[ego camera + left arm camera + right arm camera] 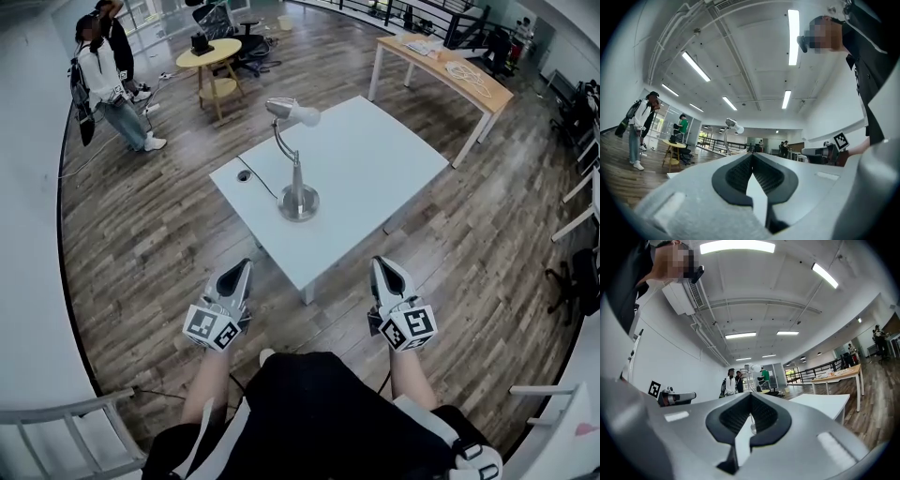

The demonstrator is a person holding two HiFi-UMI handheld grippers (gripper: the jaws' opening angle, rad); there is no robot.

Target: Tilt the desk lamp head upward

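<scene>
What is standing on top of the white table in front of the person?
Only a desk lamp on the white table, its cable running to a small hole near the corner. The tabletop under its round base is covered.

Desk lamp (297, 195) is seen standing on the white table (384, 155), round base towards the left side, head (292, 113) at the far end of a curved neck. L gripper (241, 270) and R gripper (382, 270) are held nr the table's near corner, well apart, jaws together, nothing gripped. Two persons (105, 80) are seen far left by a round table (210, 54).
</scene>
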